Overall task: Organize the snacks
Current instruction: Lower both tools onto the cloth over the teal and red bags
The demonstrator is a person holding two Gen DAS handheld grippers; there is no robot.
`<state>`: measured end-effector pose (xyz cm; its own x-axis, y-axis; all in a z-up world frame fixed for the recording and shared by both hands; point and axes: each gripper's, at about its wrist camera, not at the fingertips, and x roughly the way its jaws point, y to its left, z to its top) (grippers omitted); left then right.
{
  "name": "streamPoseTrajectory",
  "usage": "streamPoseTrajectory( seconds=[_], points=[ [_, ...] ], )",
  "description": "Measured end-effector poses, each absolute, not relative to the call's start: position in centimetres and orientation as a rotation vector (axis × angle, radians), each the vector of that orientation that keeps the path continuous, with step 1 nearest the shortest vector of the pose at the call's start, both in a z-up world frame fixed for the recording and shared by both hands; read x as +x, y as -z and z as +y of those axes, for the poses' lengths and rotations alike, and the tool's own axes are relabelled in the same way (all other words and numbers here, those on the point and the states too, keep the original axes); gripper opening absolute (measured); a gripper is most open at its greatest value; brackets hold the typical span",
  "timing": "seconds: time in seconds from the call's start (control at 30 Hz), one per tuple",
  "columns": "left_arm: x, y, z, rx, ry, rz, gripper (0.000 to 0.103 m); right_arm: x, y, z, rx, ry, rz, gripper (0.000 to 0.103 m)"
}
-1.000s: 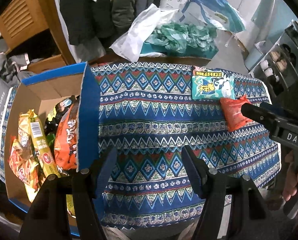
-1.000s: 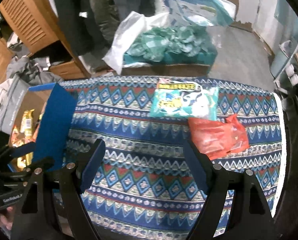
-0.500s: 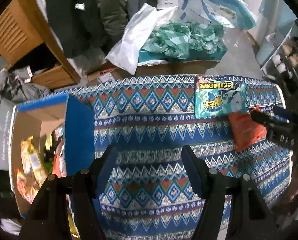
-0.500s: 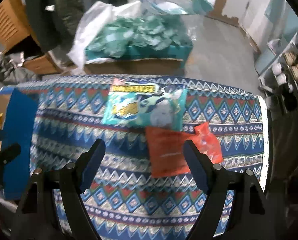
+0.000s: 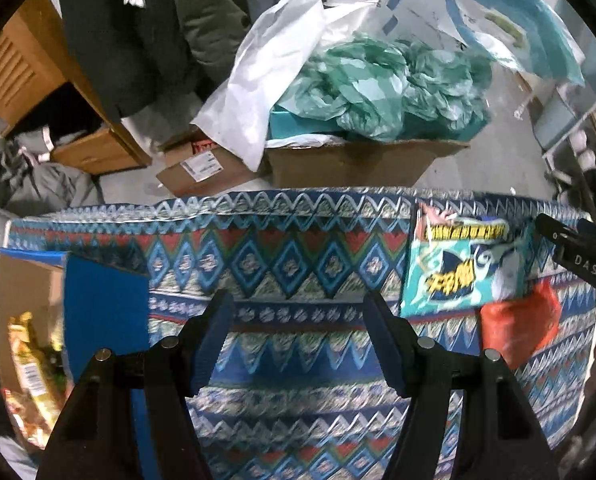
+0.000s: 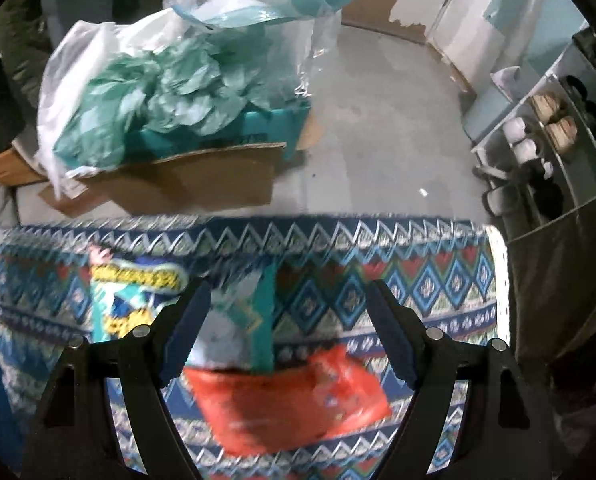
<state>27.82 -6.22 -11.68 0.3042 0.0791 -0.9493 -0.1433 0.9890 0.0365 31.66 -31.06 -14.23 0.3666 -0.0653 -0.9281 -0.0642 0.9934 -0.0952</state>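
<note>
A teal snack bag (image 5: 456,272) with yellow lettering lies near the far right of the patterned tablecloth (image 5: 289,264). An orange-red snack packet (image 5: 518,320) lies just in front of it. In the right wrist view the packet (image 6: 293,400) sits between my open right fingers, with the teal bag (image 6: 137,300) behind and to the left. My right gripper (image 6: 287,328) is open and empty above them; its body shows in the left wrist view (image 5: 578,256). My left gripper (image 5: 300,336) is open and empty over the cloth's middle. A cardboard box (image 5: 25,300) with blue flaps holds snack packets (image 5: 29,376) at the left.
Beyond the table's far edge, a cardboard box (image 5: 350,160) with teal and white plastic bags stands on the grey floor. A wooden cabinet (image 5: 21,72) and hanging coats are at the back left. A shelf rack (image 6: 554,136) stands at the right.
Both grippers have moved forward toward the table's far edge. The right gripper has come in over the orange-red packet, which now lies between its fingers. The snack box has slid toward the left edge of view.
</note>
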Motion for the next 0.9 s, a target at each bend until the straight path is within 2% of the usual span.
streamPoseTrajectory(
  seconds=[0.43, 0.9],
  points=[
    [29.6, 13.3, -7.2, -0.086, -0.163, 1.279, 0.068, 34.7, 17.7, -29.7, -0.219, 0.041, 1.230, 0.080],
    [26.1, 16.1, -9.6, -0.026, -0.101, 1.357, 0.068, 26.7, 21.5, -29.1, -0.137, -0.066, 1.439, 0.080]
  ],
)
